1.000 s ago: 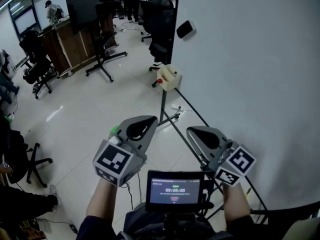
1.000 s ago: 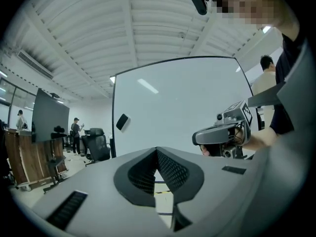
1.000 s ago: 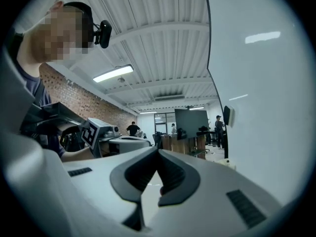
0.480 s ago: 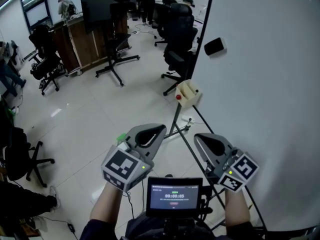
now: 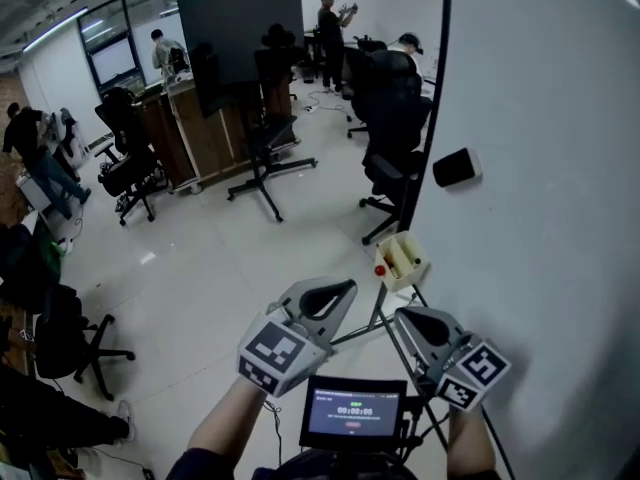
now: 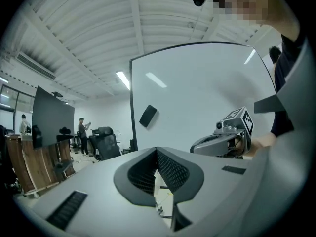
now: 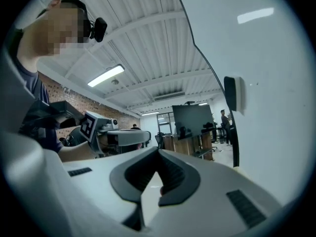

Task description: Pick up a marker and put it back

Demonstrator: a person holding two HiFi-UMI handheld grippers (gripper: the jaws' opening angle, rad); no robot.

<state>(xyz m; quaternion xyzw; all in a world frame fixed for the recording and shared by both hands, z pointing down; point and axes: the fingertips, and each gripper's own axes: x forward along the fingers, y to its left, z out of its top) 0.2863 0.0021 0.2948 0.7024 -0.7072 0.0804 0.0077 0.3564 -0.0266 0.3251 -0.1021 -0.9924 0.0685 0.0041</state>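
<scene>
A cream marker holder (image 5: 403, 259) hangs at the whiteboard's (image 5: 540, 218) left edge, with a red knob (image 5: 380, 270) on its side; the markers in it are too small to make out. In the head view both grippers are held low, side by side, below the holder. My left gripper (image 5: 340, 290) is shut and holds nothing; its jaws meet in the left gripper view (image 6: 157, 150). My right gripper (image 5: 406, 317) is also shut and holds nothing, tips together in the right gripper view (image 7: 158, 150). Neither touches the holder.
A black eraser (image 5: 456, 167) sticks to the whiteboard above the holder. The board's metal stand legs (image 5: 372, 323) run under the grippers. Office chairs (image 5: 265, 158), a wooden counter (image 5: 185, 133) and several people stand farther back on the tiled floor. A small screen (image 5: 353, 411) sits at my chest.
The head view has tilted up, so the holder and eraser sit lower and closer to the grippers. Both grippers stay shut and low, shifted slightly right.
</scene>
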